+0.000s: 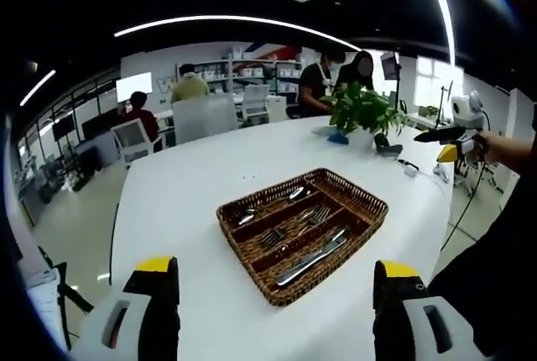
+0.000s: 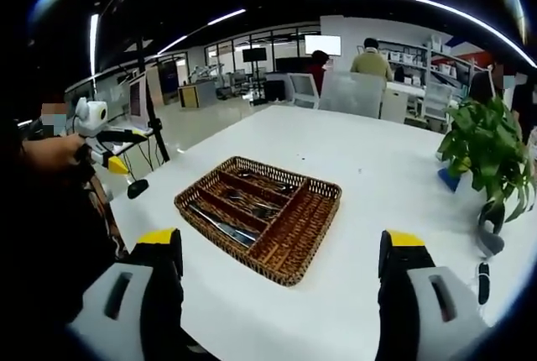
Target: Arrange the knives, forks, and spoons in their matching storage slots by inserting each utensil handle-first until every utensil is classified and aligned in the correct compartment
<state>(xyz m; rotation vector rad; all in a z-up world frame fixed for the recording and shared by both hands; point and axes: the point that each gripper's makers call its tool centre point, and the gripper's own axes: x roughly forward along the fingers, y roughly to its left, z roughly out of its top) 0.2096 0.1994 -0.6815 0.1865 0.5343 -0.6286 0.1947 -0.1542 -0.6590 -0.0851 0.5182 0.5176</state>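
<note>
Resting near the middle of a white table (image 1: 193, 185), in the left gripper view, is a wicker cutlery tray (image 1: 303, 232) with lengthwise compartments. Spoons (image 1: 270, 206) lie in the far slot, forks (image 1: 294, 227) in the middle one, knives (image 1: 315, 256) in the near one. The left gripper (image 1: 275, 294) hangs above the table's near edge, jaws spread wide with nothing between them, yellow tips facing the tray and well apart from it. At the right edge a person's hand holds the other gripper (image 1: 457, 134) out over the floor beside the table. A potted plant (image 1: 362, 111) stands at the far end of the table, with seated and standing people and shelving beyond it.

In the right gripper view the same tray (image 2: 260, 214) sits on the table (image 2: 377, 168), seen from another side. Knives (image 2: 220, 225) occupy the nearest long slot, with forks (image 2: 252, 207) and spoons (image 2: 273, 183) in the slots beyond; a crosswise section at the right end shows bare wicker. The right gripper (image 2: 281, 294) is likewise parted wide and holds nothing, short of the tray. The left gripper (image 2: 113, 147) appears at the left edge in a hand. The plant (image 2: 487, 155) stands at the right.
</note>
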